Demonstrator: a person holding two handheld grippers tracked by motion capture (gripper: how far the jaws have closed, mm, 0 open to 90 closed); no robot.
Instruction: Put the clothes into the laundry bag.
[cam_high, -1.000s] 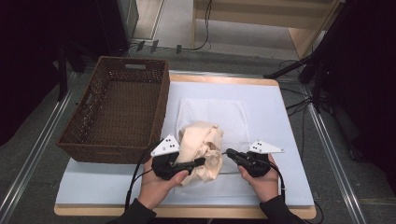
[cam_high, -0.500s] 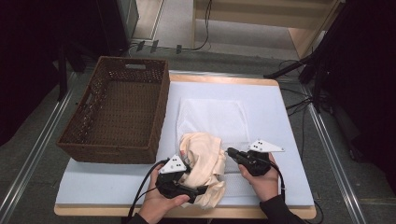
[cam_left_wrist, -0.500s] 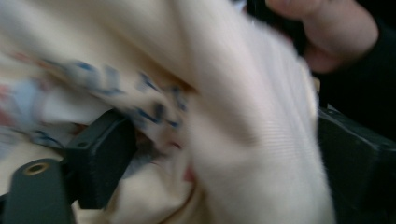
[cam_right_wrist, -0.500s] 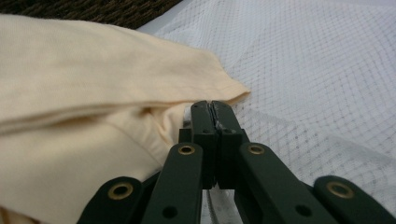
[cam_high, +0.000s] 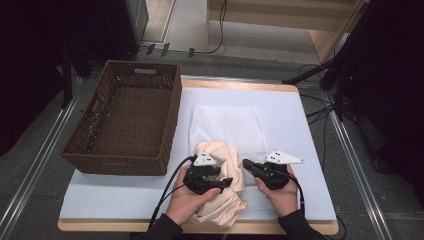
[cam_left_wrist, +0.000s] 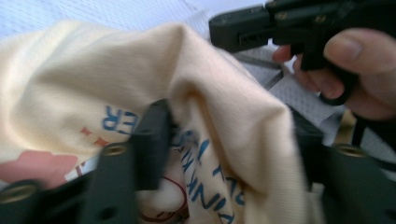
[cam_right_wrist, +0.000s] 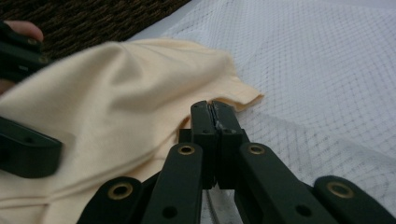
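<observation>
We keep the right gripper (cam_high: 248, 165) closed on the mesh bag (cam_high: 227, 126), just right of the cream shirt (cam_high: 223, 185); the left gripper (cam_high: 226, 182), jaws just closing around a fold, should pinch firmly.

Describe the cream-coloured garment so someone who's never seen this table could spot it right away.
On the pale blue table, right of the brown wicker basket, look at the near edge. The cream garment lies bunched there, partly on a white mesh sheet; it alone bears blue lettering.
</observation>
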